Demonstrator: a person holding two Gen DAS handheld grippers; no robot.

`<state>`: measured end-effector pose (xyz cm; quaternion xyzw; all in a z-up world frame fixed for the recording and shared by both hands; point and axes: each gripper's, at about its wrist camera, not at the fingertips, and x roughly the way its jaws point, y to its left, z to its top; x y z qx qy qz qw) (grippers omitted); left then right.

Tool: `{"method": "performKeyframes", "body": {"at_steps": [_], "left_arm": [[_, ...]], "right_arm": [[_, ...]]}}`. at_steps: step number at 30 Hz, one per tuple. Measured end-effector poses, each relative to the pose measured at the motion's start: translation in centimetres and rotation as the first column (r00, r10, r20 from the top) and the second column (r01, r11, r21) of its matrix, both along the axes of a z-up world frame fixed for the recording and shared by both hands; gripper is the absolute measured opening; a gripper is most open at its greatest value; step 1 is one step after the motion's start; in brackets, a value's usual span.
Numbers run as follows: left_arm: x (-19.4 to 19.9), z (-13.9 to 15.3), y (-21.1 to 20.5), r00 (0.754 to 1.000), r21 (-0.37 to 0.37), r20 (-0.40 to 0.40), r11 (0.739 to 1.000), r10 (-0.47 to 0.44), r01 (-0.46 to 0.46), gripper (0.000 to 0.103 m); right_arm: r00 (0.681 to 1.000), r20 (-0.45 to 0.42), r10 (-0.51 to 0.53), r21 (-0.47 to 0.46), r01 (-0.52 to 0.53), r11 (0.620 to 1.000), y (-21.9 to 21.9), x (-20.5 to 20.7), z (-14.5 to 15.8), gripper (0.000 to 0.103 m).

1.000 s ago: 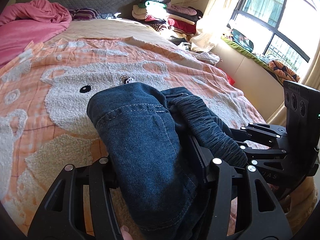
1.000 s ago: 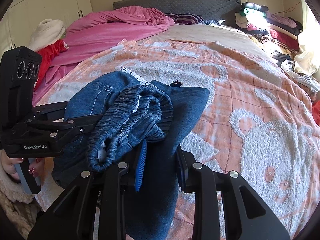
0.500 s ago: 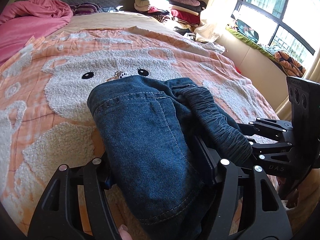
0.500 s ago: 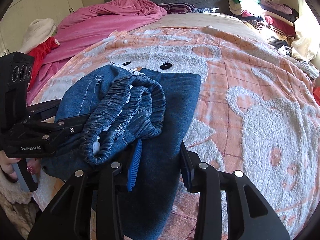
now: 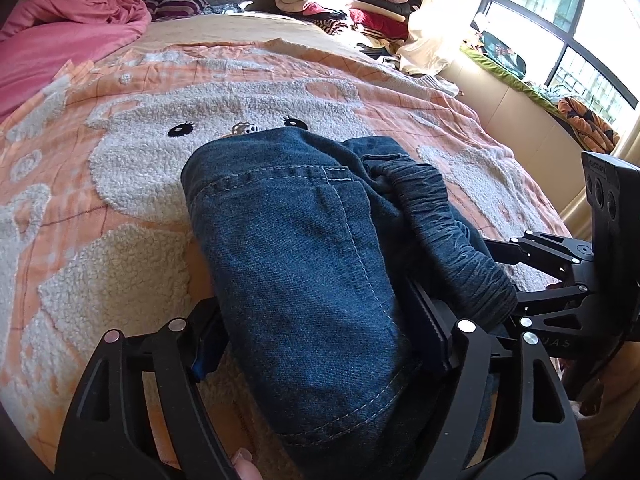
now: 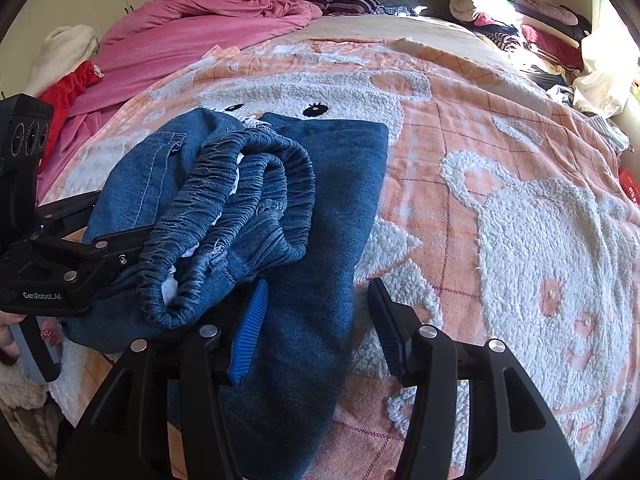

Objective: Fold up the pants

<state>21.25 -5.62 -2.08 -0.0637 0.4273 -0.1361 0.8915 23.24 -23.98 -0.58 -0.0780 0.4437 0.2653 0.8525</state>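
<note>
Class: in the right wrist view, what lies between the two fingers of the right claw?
A folded denim leg of the pants runs between the right claw fingers, over the bear blanket.

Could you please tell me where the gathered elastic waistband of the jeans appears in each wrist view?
Left wrist: the waistband is right of centre, running down toward the right gripper.
Right wrist: the waistband is left of centre, looped on the folded denim.
Shared landmark: the bear's embroidered eye on the blanket.

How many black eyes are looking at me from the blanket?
2. The left eye and right eye sit on the white animal face of the blanket, just past the jeans. Others could hide under the jeans.
</note>
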Motion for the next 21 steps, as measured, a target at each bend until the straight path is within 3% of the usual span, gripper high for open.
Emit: {"method": "performKeyframes", "body": {"at_steps": [11,21], "left_arm": [[-0.8,-0.1,0.6,1.000,0.009,-0.006,1.000,0.024,-0.024,0.077],[-2.4,0.7,1.1,0.999,0.007,-0.004,0.999,0.045,-0.045,0.081]], "right_arm": [[1.000,-0.004,-0.018,-0.003,0.018,1.000,-1.2,-1.1,0.6,0.072],[0.998,0.014,-0.065,0.020,0.064,0.998,-3.7,-2.5,1.5,0.077]]}}
